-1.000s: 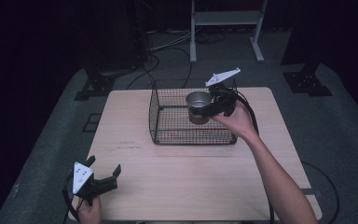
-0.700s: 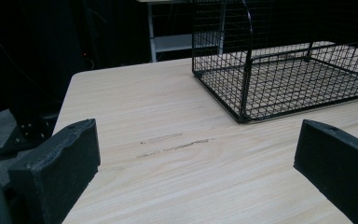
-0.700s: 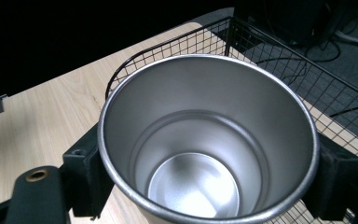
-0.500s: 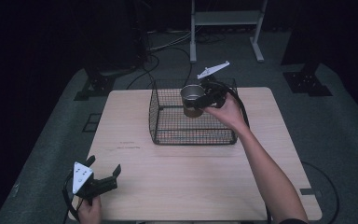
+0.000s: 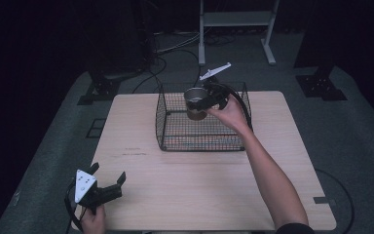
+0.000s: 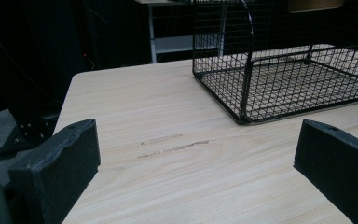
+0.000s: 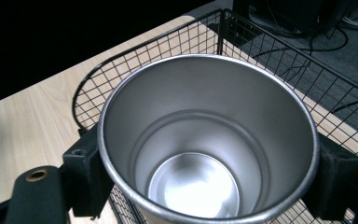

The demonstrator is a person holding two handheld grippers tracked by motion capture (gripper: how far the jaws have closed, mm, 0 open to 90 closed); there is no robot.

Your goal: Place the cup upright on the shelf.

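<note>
A shiny metal cup (image 5: 195,101) (image 7: 205,149) hangs upright over the black wire basket (image 5: 171,137) (image 6: 279,79) (image 7: 135,60), near its left half. My right gripper (image 5: 200,103) (image 7: 205,179) is shut on the cup, its black pads pressing on both sides of the wall; the cup is hollow and bare inside. My left gripper (image 5: 108,183) (image 6: 191,182) rests low at the table's near left corner, its jaws wide apart with only bare wood between them.
The light wooden table (image 5: 199,195) carries the basket at its far middle. A faint scuff mark (image 6: 175,143) lies on the wood in front of the left gripper. Beyond the table stand a white frame (image 5: 233,19), cables and dark stands on a grey floor.
The right hand has carried the cup leftward and slightly down over the basket. The left gripper has stayed where it was.
</note>
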